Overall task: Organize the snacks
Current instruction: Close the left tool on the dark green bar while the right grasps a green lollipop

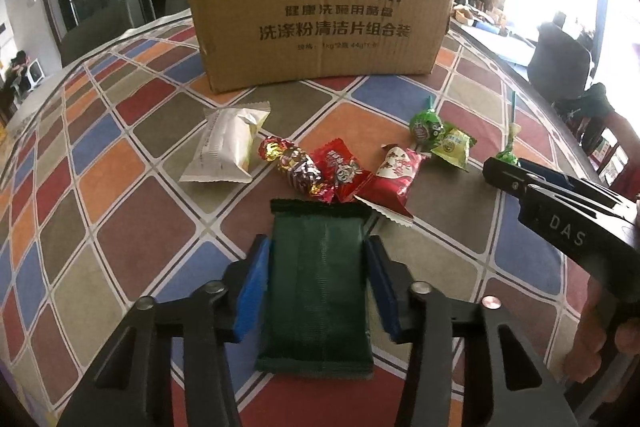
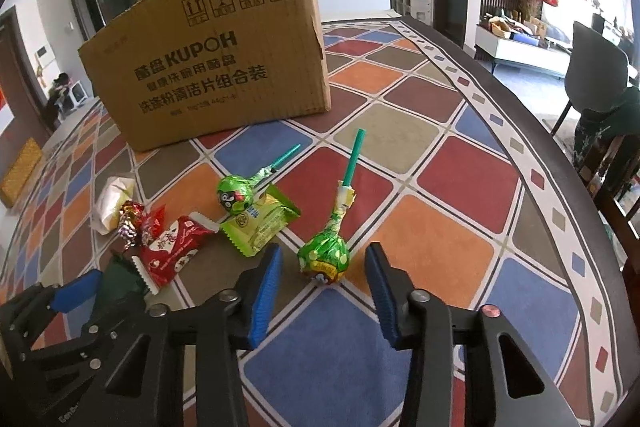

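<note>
My dark green snack pack (image 1: 318,287) lies flat on the checkered tablecloth (image 1: 132,227) in the lower middle of the left view, and its long side runs straight away from me, up toward the big cardboard box (image 1: 320,15) at the top of the frame. My left gripper (image 1: 318,287) has its two blue pads, one (image 1: 252,291) on each long side of the pack, pressed right against the wrapper, so it is squeezing the pack. In the right view my right gripper (image 2: 326,283) sits in the lower middle with its blue fingers (image 2: 266,291) wide apart. A green lollipop (image 2: 324,257) lies between them, but the fingers are not touching it. Its round head is close to me and its green stick points up the frame toward the box, leaning a bit to the right. Just left of it lies a yellow-green packet (image 2: 260,223) with a second green lollipop (image 2: 234,195) resting by it, stick pointing up and right. Further left are a red packet (image 2: 176,251), a shiny twisted candy (image 2: 130,219) and a white packet (image 2: 112,203), all in a loose row in front of the box.
</note>
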